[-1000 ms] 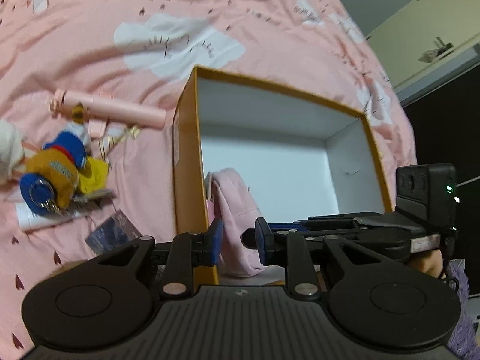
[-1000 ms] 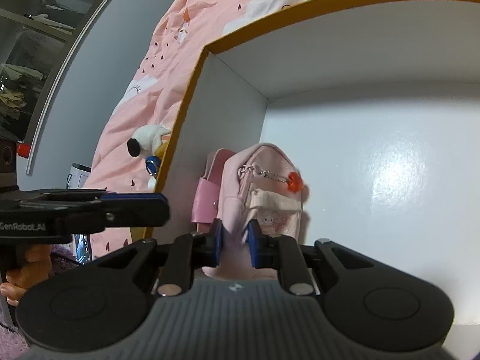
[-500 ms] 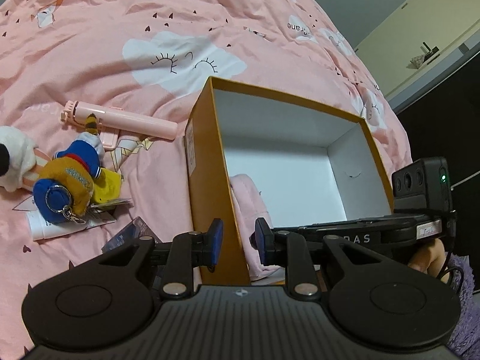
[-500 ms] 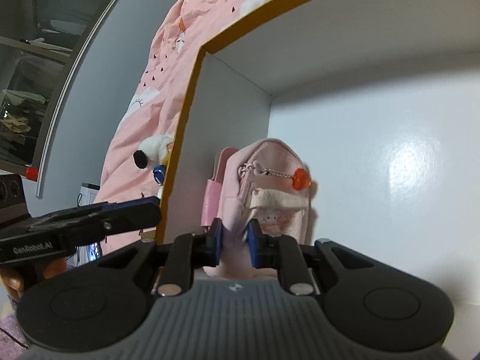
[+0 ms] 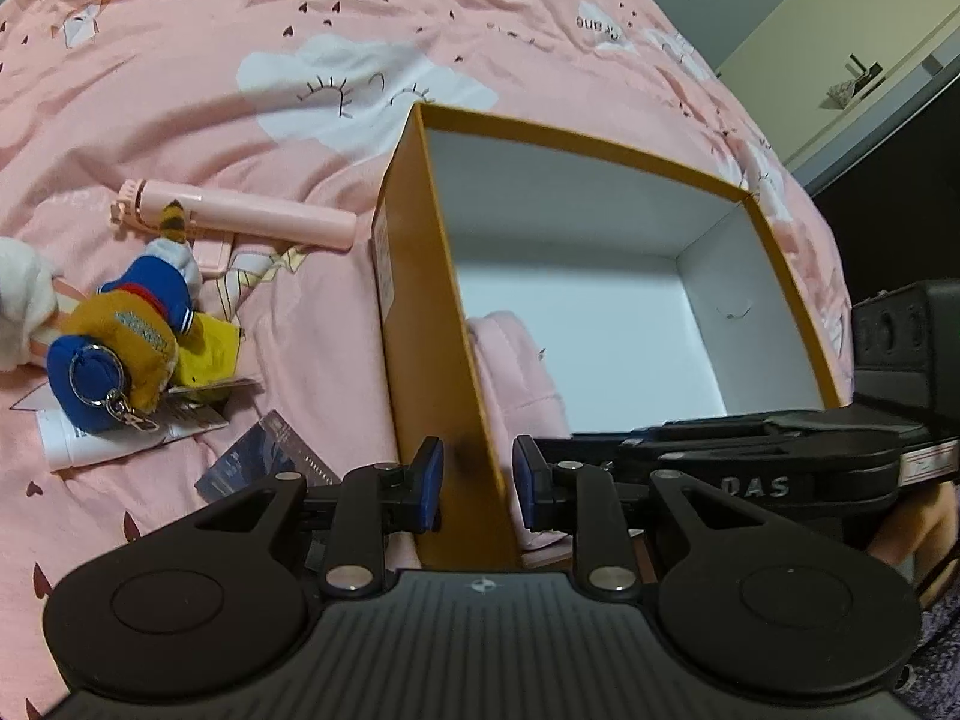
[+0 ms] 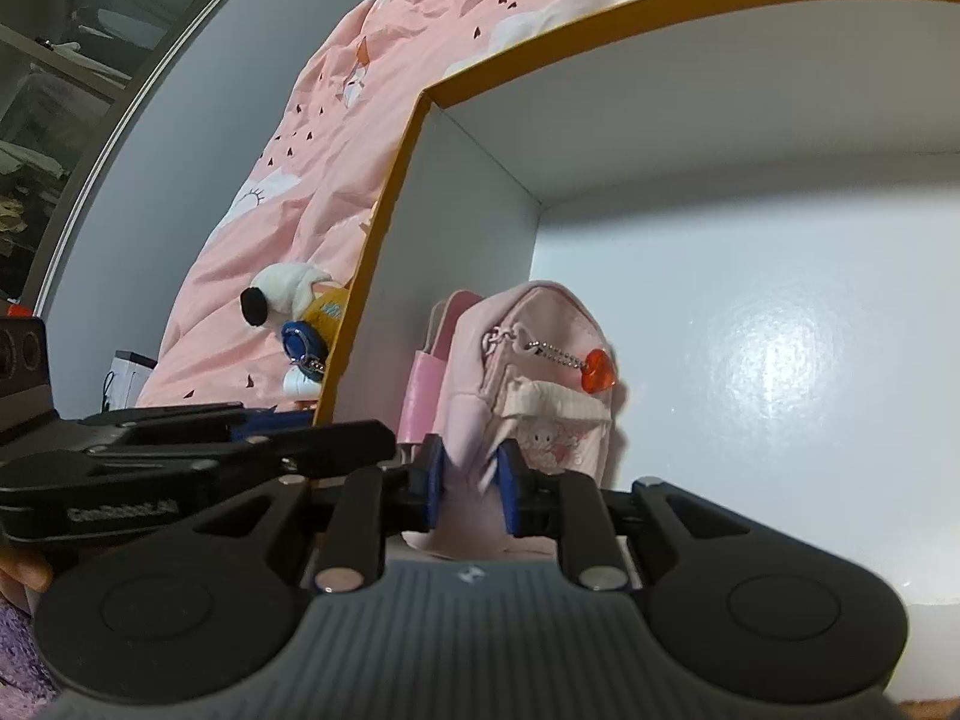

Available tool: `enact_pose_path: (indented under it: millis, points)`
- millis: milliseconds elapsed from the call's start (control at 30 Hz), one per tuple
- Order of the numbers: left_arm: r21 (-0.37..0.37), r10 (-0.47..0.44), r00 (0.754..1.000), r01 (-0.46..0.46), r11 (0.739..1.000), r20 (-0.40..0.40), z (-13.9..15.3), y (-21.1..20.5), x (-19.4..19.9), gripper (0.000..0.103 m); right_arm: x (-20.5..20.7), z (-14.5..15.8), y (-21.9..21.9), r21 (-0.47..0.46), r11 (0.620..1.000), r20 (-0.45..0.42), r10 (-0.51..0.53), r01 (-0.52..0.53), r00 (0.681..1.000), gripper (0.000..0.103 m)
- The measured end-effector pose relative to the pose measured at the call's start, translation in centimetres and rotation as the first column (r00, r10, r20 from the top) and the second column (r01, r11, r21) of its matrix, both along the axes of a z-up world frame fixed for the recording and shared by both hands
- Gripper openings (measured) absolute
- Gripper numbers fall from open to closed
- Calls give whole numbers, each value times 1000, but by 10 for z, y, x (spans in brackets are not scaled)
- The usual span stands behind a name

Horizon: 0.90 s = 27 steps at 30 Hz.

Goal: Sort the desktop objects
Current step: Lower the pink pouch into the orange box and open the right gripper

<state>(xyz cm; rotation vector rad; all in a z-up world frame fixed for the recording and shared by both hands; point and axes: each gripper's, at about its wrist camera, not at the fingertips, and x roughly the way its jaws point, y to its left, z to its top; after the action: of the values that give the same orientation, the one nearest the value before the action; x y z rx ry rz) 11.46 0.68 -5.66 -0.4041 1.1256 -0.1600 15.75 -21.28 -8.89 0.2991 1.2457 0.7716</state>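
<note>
Right jaws nearly closed, pinching the bottom fabric of the pink bag (image 6: 534, 384); right gripper (image 6: 471, 474) sits inside the box (image 6: 720, 120). Bag stands in the near-left corner against the white wall, red heart charm (image 6: 597, 371) on its chain. Left jaws part open, straddling the box's orange wall; contact looks likely, can't confirm. Left gripper (image 5: 477, 477) holds nothing else. Outside on the bed (image 5: 180, 60): plush (image 5: 129, 336), pink stick (image 5: 240, 216), white tube (image 5: 66, 444), dark card (image 5: 264, 459), all left of the box.
</note>
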Motion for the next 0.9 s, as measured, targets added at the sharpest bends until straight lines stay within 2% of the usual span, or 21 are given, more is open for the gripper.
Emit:
enact_pose_path:
  millis: [233, 700, 900]
  points:
    - [-21, -6, 1000, 6, 1000, -1, -6, 1, -1, 29, -6, 6, 3, -31, 1000, 44, 5, -4, 999, 26]
    - [-29, -9, 999, 10, 1000, 35, 3, 2, -3, 30, -13, 17, 7, -103, 995, 126, 16, -3, 992, 50]
    - [-34, -4, 999, 6, 999, 52, 9, 5, -6, 30, -16, 22, 7, -122, 992, 160, 10, 10, 987, 55]
